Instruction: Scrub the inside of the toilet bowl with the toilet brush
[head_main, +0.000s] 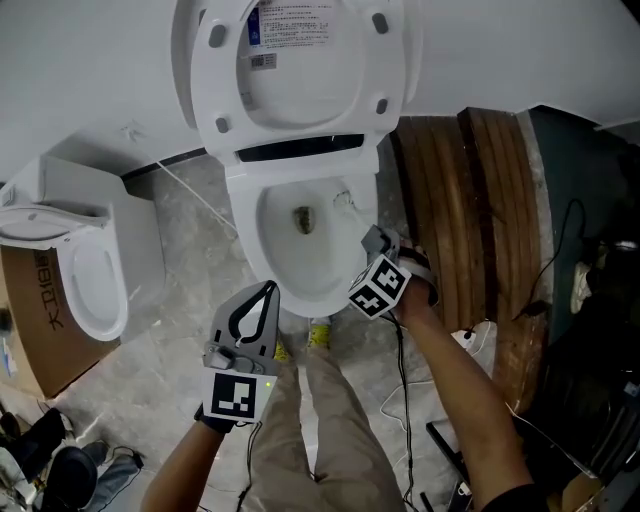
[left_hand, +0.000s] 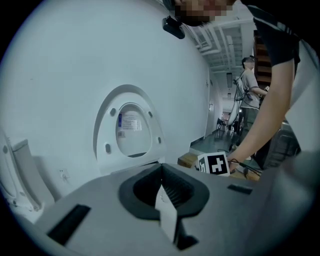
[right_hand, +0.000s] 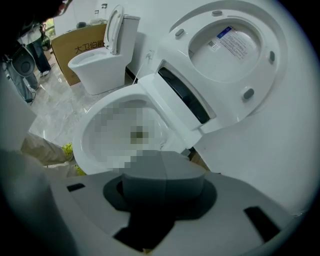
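Toilet bowl (head_main: 312, 292) stands open on the floor (head_main: 170, 300), its lid (head_main: 300, 90) raised against the wall. The left gripper (head_main: 269, 288) is held near the front rim and the right gripper (head_main: 376, 241) at the rim's right edge, both sets of fingers pressed together on nothing. No brush can be made out. One would likely be light and stiff, and is best gripped high on the handle.
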